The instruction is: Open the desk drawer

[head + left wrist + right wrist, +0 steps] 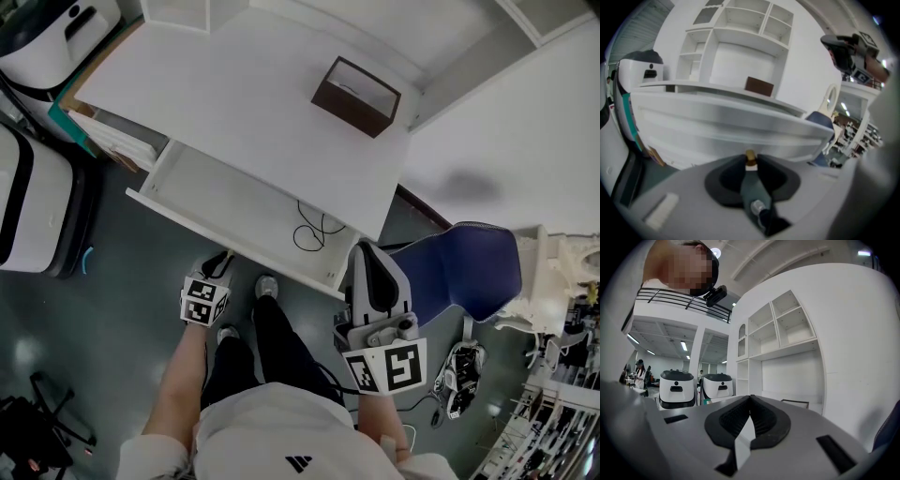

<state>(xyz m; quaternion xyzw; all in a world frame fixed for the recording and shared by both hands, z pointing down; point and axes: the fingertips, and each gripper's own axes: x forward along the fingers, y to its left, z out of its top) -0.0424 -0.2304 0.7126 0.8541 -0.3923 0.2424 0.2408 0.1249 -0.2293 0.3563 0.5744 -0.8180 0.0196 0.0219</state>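
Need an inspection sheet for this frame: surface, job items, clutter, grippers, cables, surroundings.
Surface: white desk top, bare apart from one box.
Job's things: drawer pulled well out; small brass knob at its front.
Clutter: brown open box on the desk; otherwise nothing seen.
Grippers: left gripper appears pinched on the knob; right gripper shut, empty, held level away from the desk.
Cables: black cable lying loose inside the drawer.
Surroundings: blue chair right of the desk; white machines on the left; white shelving above the desk.
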